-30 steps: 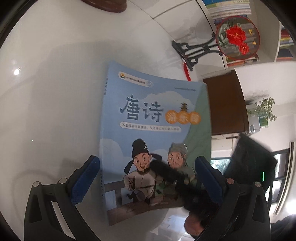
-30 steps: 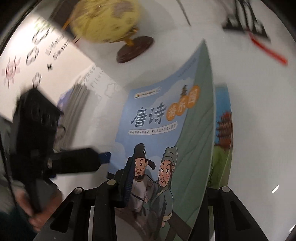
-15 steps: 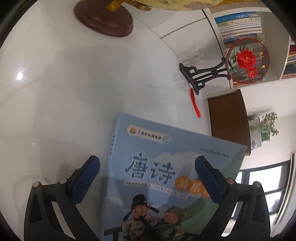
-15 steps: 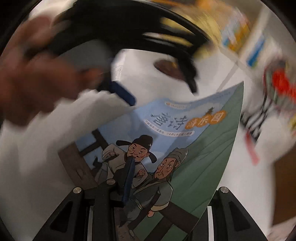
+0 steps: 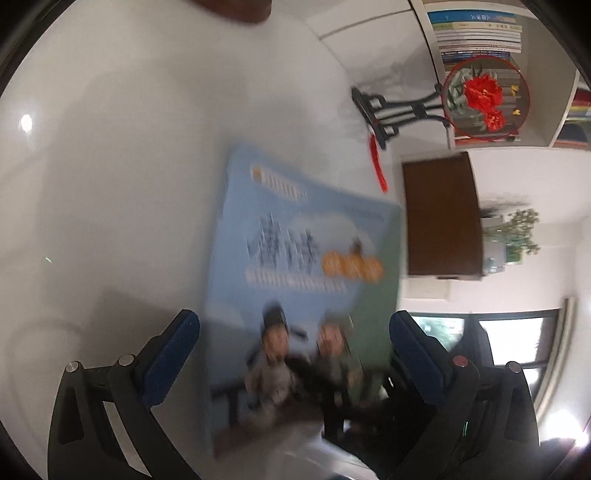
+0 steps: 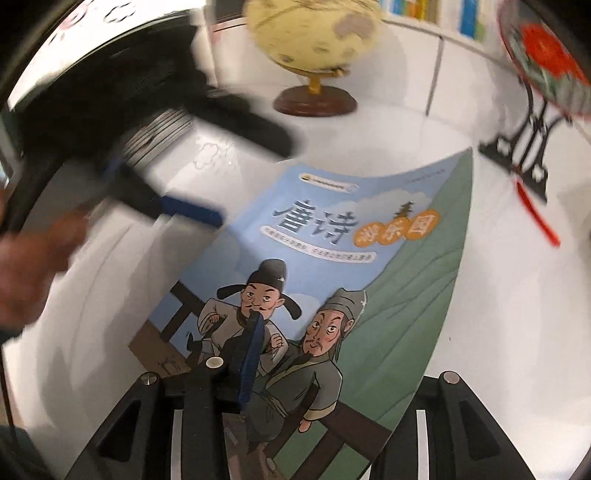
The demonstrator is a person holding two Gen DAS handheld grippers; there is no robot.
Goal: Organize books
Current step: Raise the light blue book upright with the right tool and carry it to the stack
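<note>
Your left gripper (image 5: 293,345) stands spread wide, holding nothing, its pads either side of the blurred book (image 5: 295,280) above the white table (image 5: 110,184). Your right gripper (image 6: 321,354) pinches the book's lower edge, jaws just opened slightly. Compared with a second ago, the book is lifted and turned.

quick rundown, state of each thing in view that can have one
blue picture book: closed, front cover up, clamped at its lower edge
right gripper: shut on the book, one pad on the cover
left gripper: open, empty, beside the book
globe: upright on its stand
round fan: upright on its black stand
</note>
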